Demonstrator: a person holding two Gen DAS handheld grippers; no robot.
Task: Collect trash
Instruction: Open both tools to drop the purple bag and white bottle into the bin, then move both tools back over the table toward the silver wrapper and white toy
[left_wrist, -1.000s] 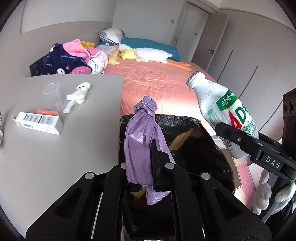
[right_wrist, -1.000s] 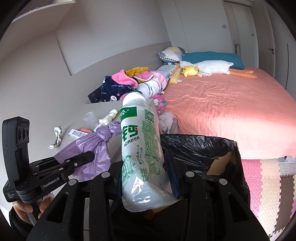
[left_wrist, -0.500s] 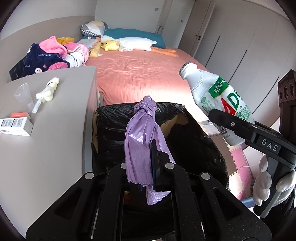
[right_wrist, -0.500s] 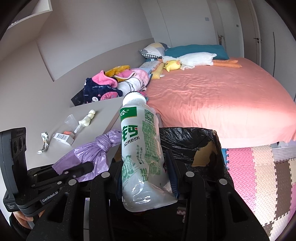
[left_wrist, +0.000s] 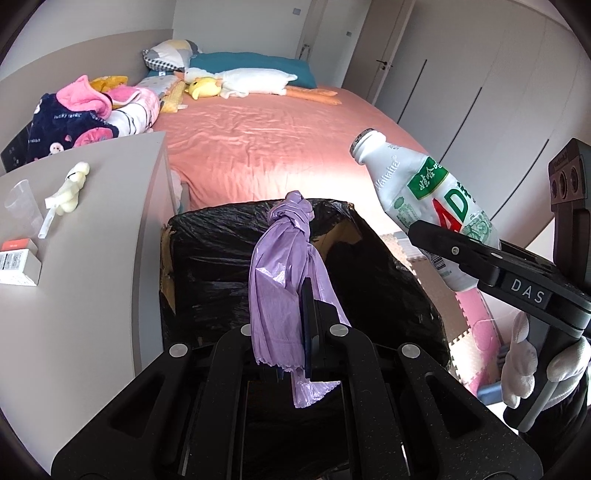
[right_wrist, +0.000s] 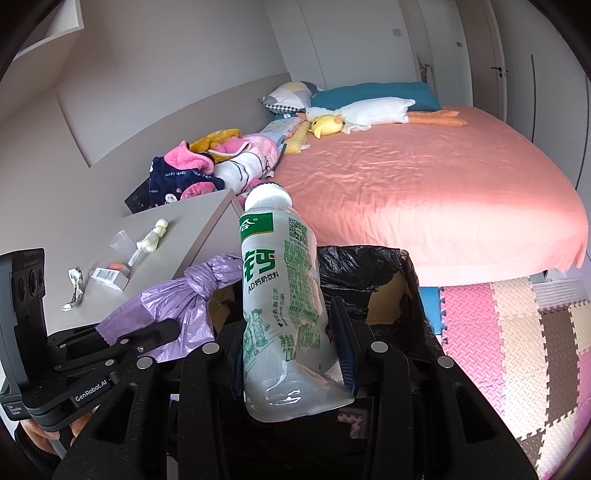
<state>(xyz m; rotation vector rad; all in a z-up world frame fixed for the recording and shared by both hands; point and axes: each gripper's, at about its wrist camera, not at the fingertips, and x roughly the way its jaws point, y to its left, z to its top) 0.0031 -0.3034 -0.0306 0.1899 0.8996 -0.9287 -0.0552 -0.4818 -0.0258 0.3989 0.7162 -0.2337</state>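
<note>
My left gripper (left_wrist: 291, 332) is shut on a knotted purple plastic bag (left_wrist: 284, 273) and holds it above the open black-lined bin (left_wrist: 207, 266). The bag also shows in the right wrist view (right_wrist: 177, 306). My right gripper (right_wrist: 291, 332) is shut on a white plastic drink bottle with a green label (right_wrist: 280, 291), upright, above the same bin (right_wrist: 369, 269). In the left wrist view the bottle (left_wrist: 424, 199) hangs tilted over the bin's right side.
A grey table (left_wrist: 92, 295) to the left holds a clear cup (left_wrist: 20, 206), a small box (left_wrist: 16, 266), a white toy (left_wrist: 70, 184) and a wrapper (right_wrist: 75, 288). A pink bed (left_wrist: 277, 140) lies behind the bin. Foam floor mats (right_wrist: 517, 332) lie at the right.
Both grippers have moved right and over the bin with their loads. The table has slid to the left of both views. Both grips are unchanged.
</note>
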